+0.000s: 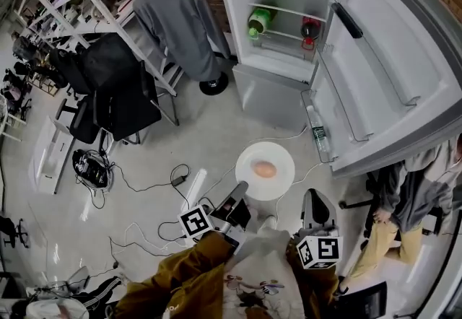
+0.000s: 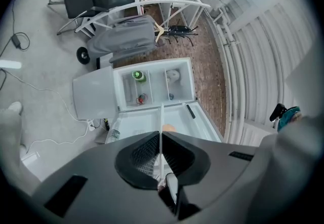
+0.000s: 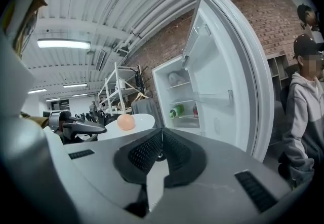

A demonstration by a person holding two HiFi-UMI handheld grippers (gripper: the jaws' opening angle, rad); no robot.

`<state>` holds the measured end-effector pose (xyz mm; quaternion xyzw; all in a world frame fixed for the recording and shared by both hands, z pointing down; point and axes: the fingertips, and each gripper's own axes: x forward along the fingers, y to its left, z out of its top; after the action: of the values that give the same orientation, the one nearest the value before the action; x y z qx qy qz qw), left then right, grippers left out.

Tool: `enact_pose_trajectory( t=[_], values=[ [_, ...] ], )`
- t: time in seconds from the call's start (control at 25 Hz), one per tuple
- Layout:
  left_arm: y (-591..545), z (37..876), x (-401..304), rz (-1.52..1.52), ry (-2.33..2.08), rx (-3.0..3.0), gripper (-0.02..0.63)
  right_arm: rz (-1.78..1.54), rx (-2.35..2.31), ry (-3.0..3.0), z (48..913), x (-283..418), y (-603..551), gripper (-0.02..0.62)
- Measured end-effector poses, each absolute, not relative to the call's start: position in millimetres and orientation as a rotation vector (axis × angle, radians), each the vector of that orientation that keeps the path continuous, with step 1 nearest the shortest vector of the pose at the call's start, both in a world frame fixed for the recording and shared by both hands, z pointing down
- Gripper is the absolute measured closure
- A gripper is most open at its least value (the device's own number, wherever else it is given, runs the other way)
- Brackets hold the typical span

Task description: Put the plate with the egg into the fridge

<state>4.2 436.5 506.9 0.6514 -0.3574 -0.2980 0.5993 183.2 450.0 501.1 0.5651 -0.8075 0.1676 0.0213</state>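
Observation:
A white plate [image 1: 278, 182] carrying a tan egg [image 1: 265, 169] is held level above the floor, in front of the open fridge [image 1: 283, 7]. My left gripper [image 1: 240, 190] is shut on the plate's near left rim. In the left gripper view the plate [image 2: 161, 116] shows edge-on as a thin white line between the jaws, and the egg [image 2: 169, 127] peeks out beside it. My right gripper [image 1: 311, 195] is just right of the plate, apart from it, shut with nothing in it. The right gripper view has the plate [image 3: 139, 122] and the egg [image 3: 125, 122] to the left of its gripper [image 3: 162, 131].
The fridge door [image 1: 393, 72] stands swung open to the right, with a bottle [image 1: 317, 133] in its lower rack. A green bottle [image 1: 258, 20] lies on a fridge shelf. A person [image 1: 404, 198] stands at the right. Cables [image 1: 148, 184], black chairs [image 1: 115, 94] and a hung grey hoodie [image 1: 184, 25] are on the left.

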Motion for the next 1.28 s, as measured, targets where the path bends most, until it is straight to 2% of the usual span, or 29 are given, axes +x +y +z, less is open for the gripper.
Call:
enact_pose_trajectory(
  t=[0.4,0.64,1.28],
  values=[
    [335.9,508.2,-11.1,-0.779,-0.835,1.550,0.585,0.491,1.692,-2.506,524.0,179.5,379.2,0.591],
    [240.0,513.3,-8.2,-0.759,-0.749,1.558,0.585,0.490,1.746,-2.433,530.8,169.1,292.8,0.591],
    [42.7,485.1,-62.9,-0.694,-0.578,1.566,0.585,0.487,1.848,-2.363,496.7,82.1,59.5,0.591]
  ],
)
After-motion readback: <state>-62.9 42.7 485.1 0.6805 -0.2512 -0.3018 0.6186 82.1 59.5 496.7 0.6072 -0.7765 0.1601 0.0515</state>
